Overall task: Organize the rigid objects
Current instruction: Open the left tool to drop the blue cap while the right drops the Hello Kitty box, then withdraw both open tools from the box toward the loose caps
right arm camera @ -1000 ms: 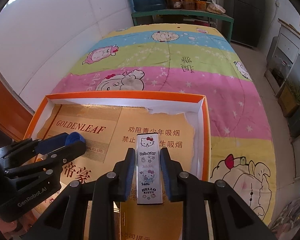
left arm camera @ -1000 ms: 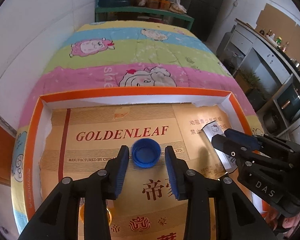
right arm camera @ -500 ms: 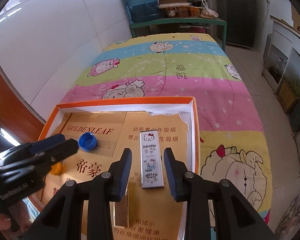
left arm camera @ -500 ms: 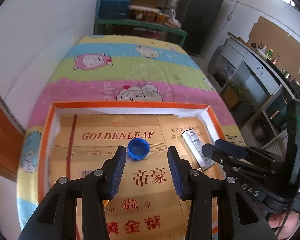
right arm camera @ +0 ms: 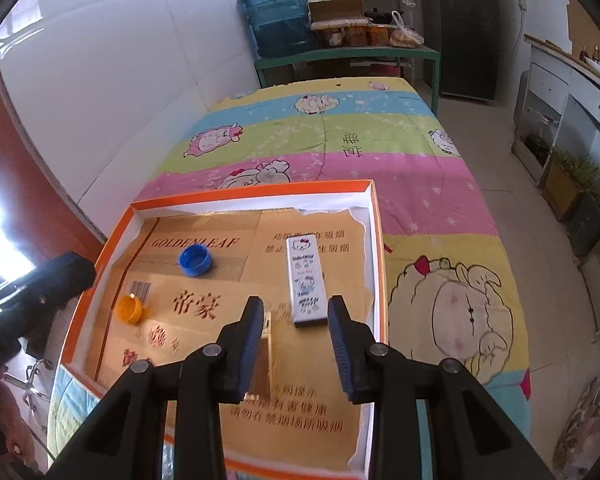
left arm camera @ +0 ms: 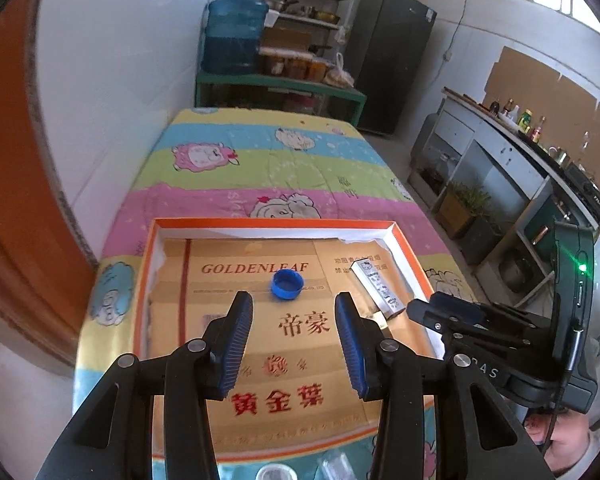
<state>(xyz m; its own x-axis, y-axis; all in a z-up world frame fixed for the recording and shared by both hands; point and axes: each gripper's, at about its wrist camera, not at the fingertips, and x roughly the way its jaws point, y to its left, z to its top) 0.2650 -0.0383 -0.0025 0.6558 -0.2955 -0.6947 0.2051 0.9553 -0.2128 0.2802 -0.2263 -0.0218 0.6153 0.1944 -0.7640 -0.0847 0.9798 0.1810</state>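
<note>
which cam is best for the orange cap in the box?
Right wrist: the orange cap lies in full view on the box floor, near its left wall, below the blue cap. Left wrist shows no orange cap; its gripper fingers likely hide it.

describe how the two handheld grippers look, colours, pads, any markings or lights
Both the left gripper and the right gripper are matte black plastic with two fingers, blue ribbed pads and round silver pivot pins. Seen from the left wrist, the right unit shows white lettering, a lit green lamp and a thin black cable.
</note>
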